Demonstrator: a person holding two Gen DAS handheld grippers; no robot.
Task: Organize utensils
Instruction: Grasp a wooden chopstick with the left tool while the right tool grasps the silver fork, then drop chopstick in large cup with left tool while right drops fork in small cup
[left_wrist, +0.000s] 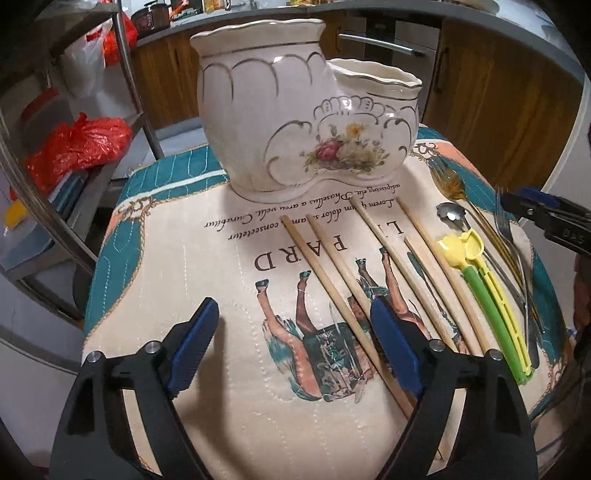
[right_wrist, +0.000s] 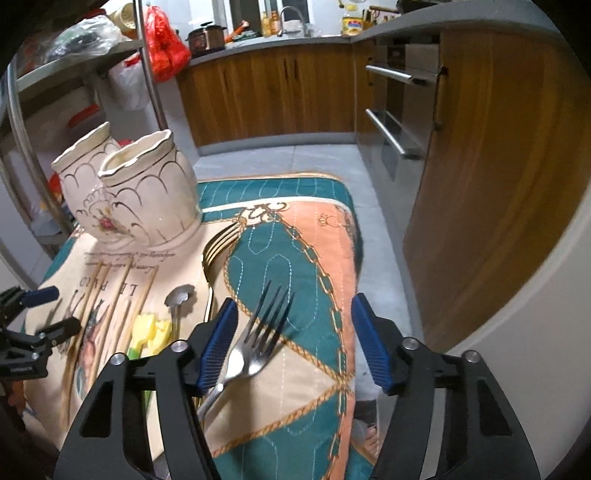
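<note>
- left gripper (left_wrist: 291, 350): jaws stand wide and hold nothing. a chopstick (left_wrist: 343, 299) passes between them on the cloth (left_wrist: 207, 258), touching neither pad as far as the left view shows.
- that chopstick's long axis runs from about 11 o'clock, near the holder (left_wrist: 295, 122), down to 5 o'clock under the right-hand finger. the jaws straddle it roughly crosswise, so closing would likely pinch the shaft.
- the other chopsticks (left_wrist: 424, 266) lie nearly parallel, just to 3 o'clock of it.
- right gripper (right_wrist: 293, 339): jaws partly open, empty. a fork (right_wrist: 255, 343) lies between them, tines toward 12 o'clock, handle running to 7 o'clock under the left-hand finger. whether that pad touches the neck i cannot tell.
- the fork sits off-centre, close to the 9 o'clock pad.
- holder lies at 12 o'clock from the left gripper and 10 o'clock from the right, so the left is judged nearer.
- spoon (right_wrist: 179, 299) and yellow clip (right_wrist: 153, 332) lie at 9 o'clock of the fork.
</note>
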